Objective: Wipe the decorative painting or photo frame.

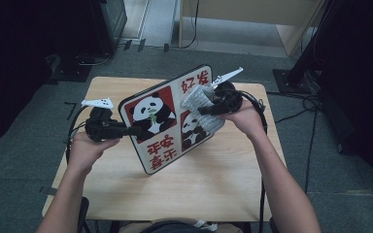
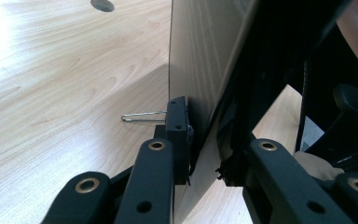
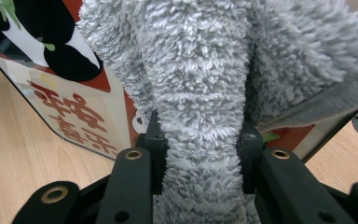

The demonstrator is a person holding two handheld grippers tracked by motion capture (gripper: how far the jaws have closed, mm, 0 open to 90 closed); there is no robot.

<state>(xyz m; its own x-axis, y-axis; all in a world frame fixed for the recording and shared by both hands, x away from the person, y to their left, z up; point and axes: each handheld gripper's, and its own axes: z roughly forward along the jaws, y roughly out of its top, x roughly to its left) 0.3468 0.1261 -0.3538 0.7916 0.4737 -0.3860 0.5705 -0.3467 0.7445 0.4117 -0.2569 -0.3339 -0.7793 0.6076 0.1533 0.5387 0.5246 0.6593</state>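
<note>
Grey cloth (image 3: 200, 93) clamped in right tool (image 3: 200, 154), lying against upper right of panda board's (image 1: 162, 119) printed face. Left tool (image 1: 126, 130) clamped on board's left edge, holding it tilted above the surface (image 1: 213, 179).

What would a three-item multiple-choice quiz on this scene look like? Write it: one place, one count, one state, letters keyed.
1. Where does the grey fluffy cloth press?
A. on the panda board's printed face
B. on the floor
C. on the bare tabletop

2. How many pandas does the board show?
A. one
B. two
C. four

3. How does the board stand?
A. flat on the wooden table
B. tilted up, its edge clamped in the left hand-held gripper
C. leaning on a wall

Key: 1 A, the right hand-held gripper holds the cloth against the picture; 2 B, two panels in the high view; 3 B, jaws pinch its edge.
</note>
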